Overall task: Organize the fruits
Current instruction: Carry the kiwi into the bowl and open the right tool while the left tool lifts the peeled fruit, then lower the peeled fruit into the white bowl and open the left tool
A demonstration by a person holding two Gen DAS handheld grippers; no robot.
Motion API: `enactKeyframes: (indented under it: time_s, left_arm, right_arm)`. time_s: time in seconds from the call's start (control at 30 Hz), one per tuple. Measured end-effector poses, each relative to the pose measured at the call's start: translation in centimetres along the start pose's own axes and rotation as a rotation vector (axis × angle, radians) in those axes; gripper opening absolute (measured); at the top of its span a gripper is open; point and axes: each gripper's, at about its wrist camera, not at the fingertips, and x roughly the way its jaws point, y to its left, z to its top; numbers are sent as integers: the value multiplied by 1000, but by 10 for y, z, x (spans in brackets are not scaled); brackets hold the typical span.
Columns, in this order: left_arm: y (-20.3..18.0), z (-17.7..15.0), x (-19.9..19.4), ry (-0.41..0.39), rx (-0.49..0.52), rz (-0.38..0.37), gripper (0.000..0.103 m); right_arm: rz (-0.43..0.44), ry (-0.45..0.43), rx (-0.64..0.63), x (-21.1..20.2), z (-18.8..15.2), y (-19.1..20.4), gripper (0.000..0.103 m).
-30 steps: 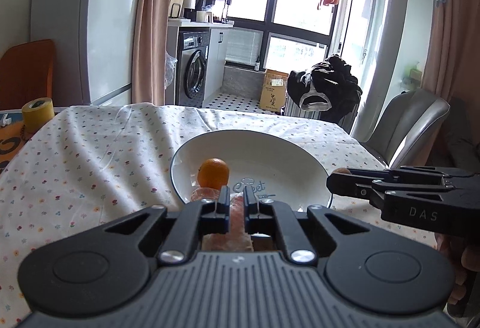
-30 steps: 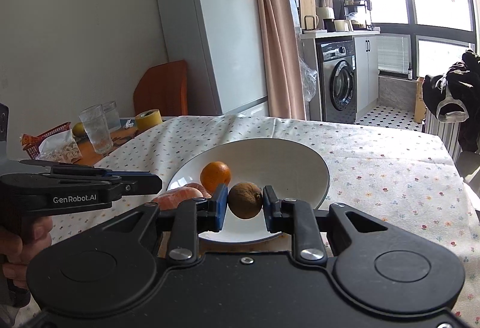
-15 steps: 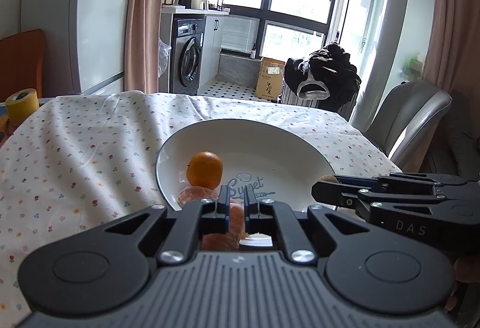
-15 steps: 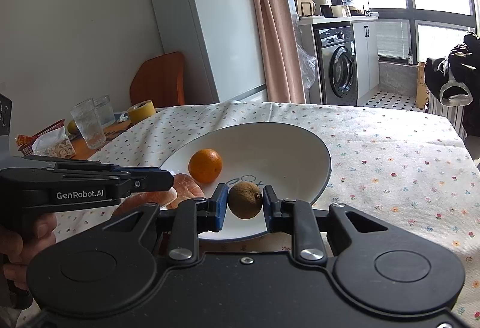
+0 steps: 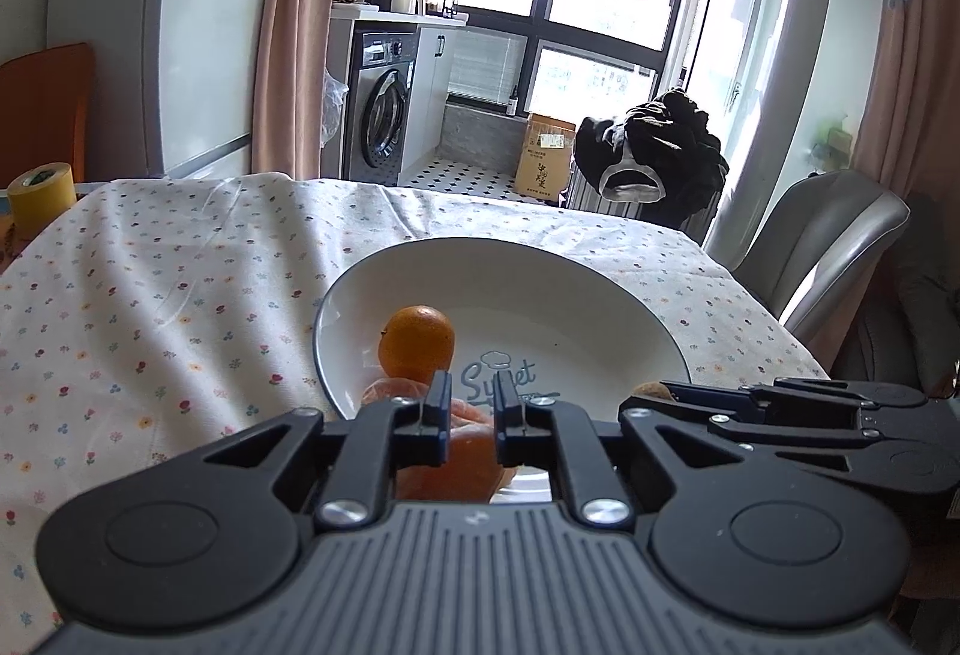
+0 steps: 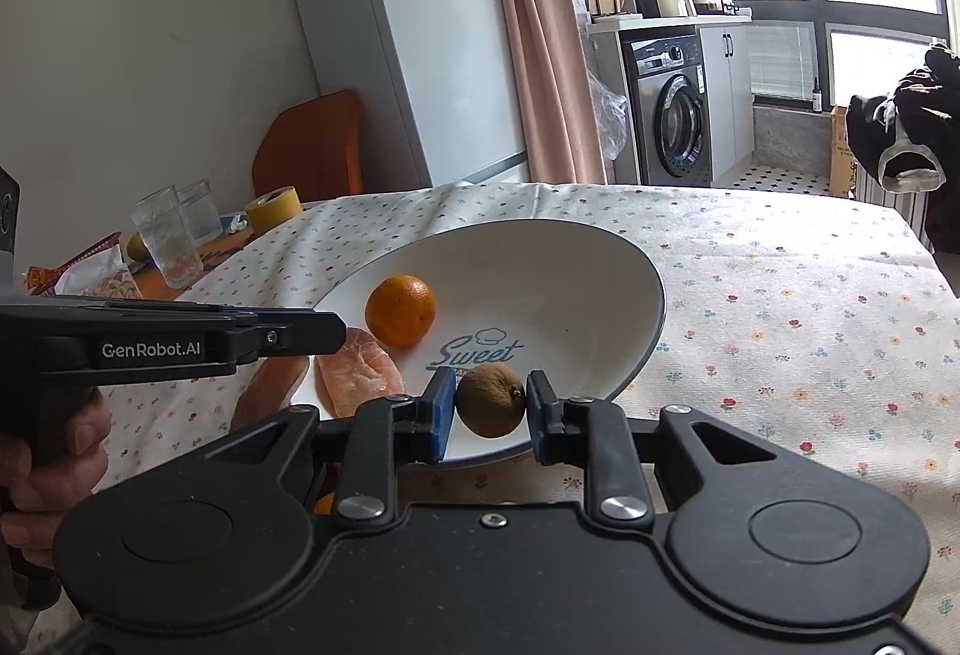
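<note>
A white plate (image 5: 600,295) marked "Sweet" lies on the flowered tablecloth. An orange (image 5: 417,343) sits in its left half. A pinkish-orange fruit piece (image 6: 354,373) lies across the plate's near-left rim. My left gripper (image 5: 472,403) hovers just above that piece, its fingers slightly parted and not pressing it. My right gripper (image 6: 489,397) is shut on a brown kiwi (image 6: 491,406), held just over the plate's near rim. In the left wrist view the right gripper (image 5: 648,394) comes in from the right. The right wrist view shows the left gripper (image 6: 333,322) coming in from the left.
Left of the plate, off the cloth, stand a yellow tape roll (image 6: 273,208), two glasses (image 6: 165,241) and a snack bag (image 6: 90,277). A grey chair (image 5: 822,247) stands at the table's right edge. A hand (image 6: 54,451) holds the left gripper.
Both grippers have moved forward over the plate's near rim. The left fingers have parted a little, and the pinkish fruit piece now lies on the rim. The kiwi stays gripped.
</note>
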Motion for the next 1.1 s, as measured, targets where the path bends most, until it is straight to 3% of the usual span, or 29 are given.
enactKeyframes:
  time_s: [0.13,0.2,0.27,0.37,0.9,1.03,1.1]
  left_arm:
    - [-1,3,-4,-1,5,-4,13]
    - [-1,3,-8,-6,3,-2,21]
    - [-1,2,-12,-14,2,7,42]
    - [1,-4,-19,-38,8,25,62]
    - [9,-33,-18,42,-16,48,62]
    - [12,-37,-14,56,-32,46,60]
    - [13,-39,-12,64,-35,38,53]
  right_arm:
    - [1,-19,0,-1,0,1,29]
    - [1,-18,4,-1,0,1,29]
    - [0,-17,5,-2,-1,2,29]
    - [2,-19,4,-2,-1,2,29]
    - [1,-22,-19,-5,-3,8,38]
    - [2,-28,-21,-6,-3,9,41]
    - [4,-31,-24,-9,-3,10,42]
